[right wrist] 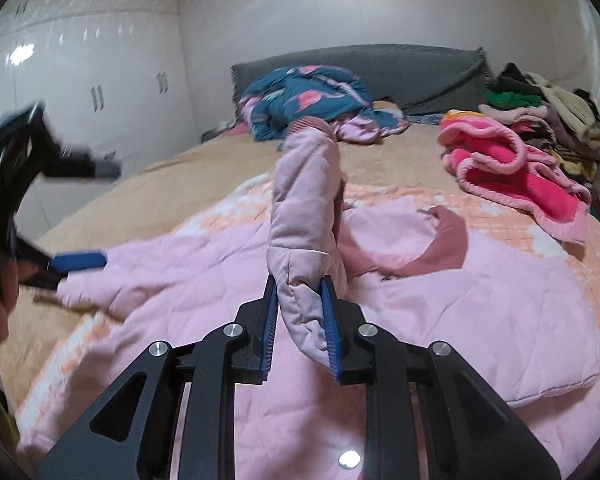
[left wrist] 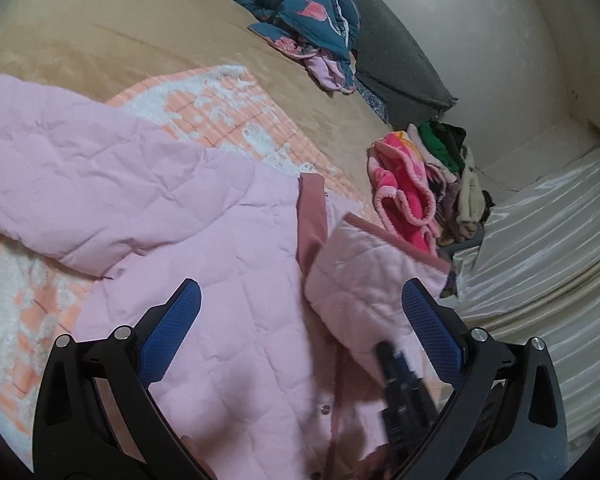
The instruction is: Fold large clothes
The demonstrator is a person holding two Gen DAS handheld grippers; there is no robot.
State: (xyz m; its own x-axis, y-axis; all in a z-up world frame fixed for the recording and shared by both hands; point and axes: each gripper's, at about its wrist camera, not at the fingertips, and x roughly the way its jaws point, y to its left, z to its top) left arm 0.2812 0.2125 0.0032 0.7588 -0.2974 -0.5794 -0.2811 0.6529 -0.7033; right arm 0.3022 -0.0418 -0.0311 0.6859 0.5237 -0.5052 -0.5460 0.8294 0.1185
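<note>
- The pink quilted jacket point(right wrist: 440, 304) lies spread on the near bed point(right wrist: 172, 172), folding barely begun.
- The right gripper point(right wrist: 300, 320) pinches a lifted sleeve point(right wrist: 304, 208).
- The left gripper point(left wrist: 300, 332) hovers spread, empty.
- The body folds remain.

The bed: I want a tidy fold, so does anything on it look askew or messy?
The pale pink quilted jacket lies rumpled, not flat; the right gripper pinches one sleeve up off it. The left gripper hovers open. A teal patterned garment and a hot-pink fleece lie crumpled, unfolded, beyond.
</note>
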